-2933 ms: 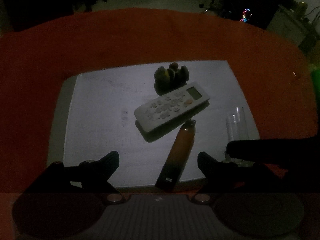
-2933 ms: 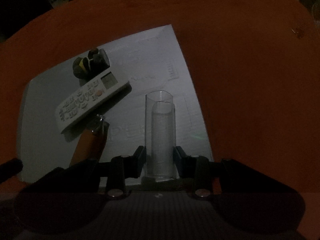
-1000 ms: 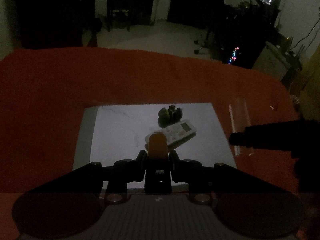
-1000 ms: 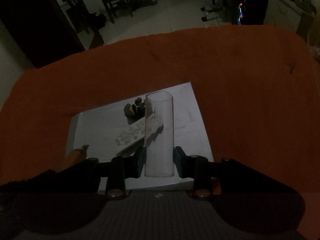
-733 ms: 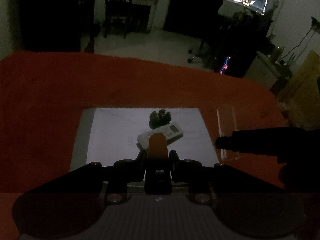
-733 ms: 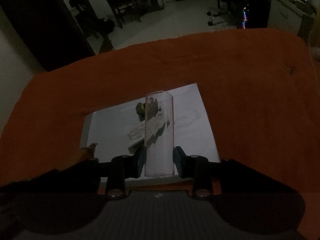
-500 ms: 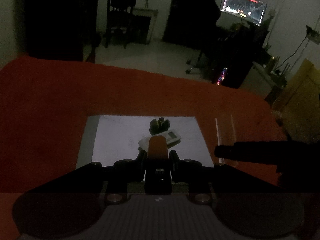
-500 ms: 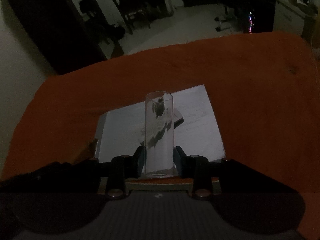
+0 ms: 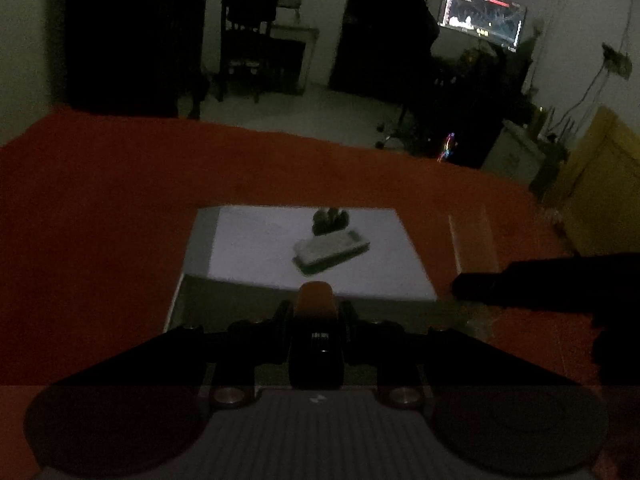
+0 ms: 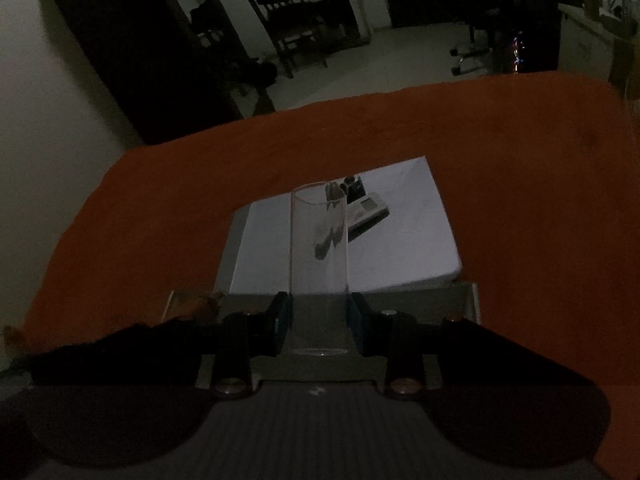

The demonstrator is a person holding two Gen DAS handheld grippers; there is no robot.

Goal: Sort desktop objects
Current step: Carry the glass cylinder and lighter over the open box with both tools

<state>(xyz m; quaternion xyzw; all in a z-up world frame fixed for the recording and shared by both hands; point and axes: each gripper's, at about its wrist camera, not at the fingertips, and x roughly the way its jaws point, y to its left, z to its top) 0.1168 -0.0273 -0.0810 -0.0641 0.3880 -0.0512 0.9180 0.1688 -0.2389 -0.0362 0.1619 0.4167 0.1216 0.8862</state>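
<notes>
My left gripper (image 9: pixel 315 314) is shut on an orange tube-like bottle (image 9: pixel 315 302) and holds it well above the white mat (image 9: pixel 256 248). My right gripper (image 10: pixel 319 318) is shut on a clear glass tumbler (image 10: pixel 319 248), held upright above the near edge of the mat (image 10: pixel 408 240). The tumbler also shows faintly at the right in the left wrist view (image 9: pixel 472 240). A white remote control (image 9: pixel 330 249) lies on the mat, with a small dark figurine (image 9: pixel 331 218) just behind it. Both show past the tumbler in the right wrist view, the remote (image 10: pixel 366 213) and the figurine (image 10: pixel 350 188).
The mat lies on an orange tablecloth (image 9: pixel 100 200). The right gripper's dark arm (image 9: pixel 540 276) reaches in at the right of the left wrist view. A dim room lies beyond, with a chair (image 10: pixel 292 20) and a lit screen (image 9: pixel 480 24).
Both grippers have risen and drawn back from the mat, each with its object in it. The left gripper, open 2.9 s ago, closed on the orange bottle before that.
</notes>
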